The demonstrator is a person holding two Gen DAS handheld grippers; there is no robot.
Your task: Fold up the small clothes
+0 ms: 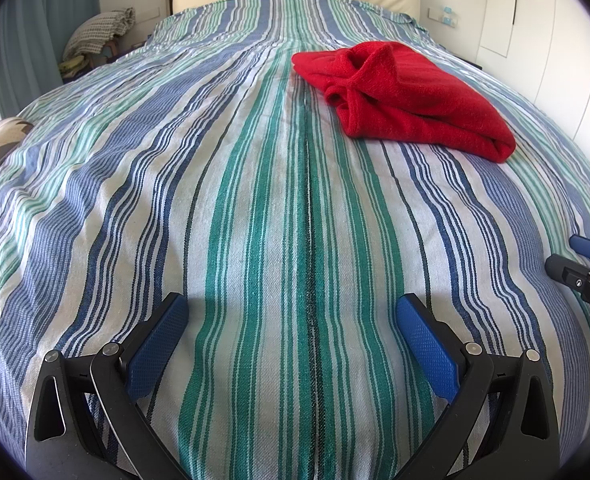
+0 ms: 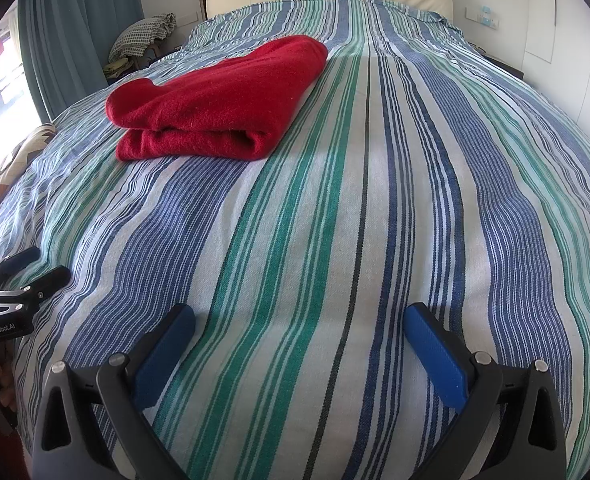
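The left gripper [image 1: 291,308] hovers over the striped bedspread [image 1: 215,200], jaws spread wide, holding nothing. The folded red garment [image 1: 407,96] lies at its one o'clock. The right gripper [image 2: 299,316] is equally wide apart and empty, the garment at its eleven o'clock.

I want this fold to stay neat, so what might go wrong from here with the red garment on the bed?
1. The red garment has a bunched collar or sleeve on top; pinching there may drag the layers apart.
2. It lies on the loose striped bedspread, so low tongs might catch that cloth too.
3. The left tongs and right tongs are both open and well short of it; a long reach could land off-edge.
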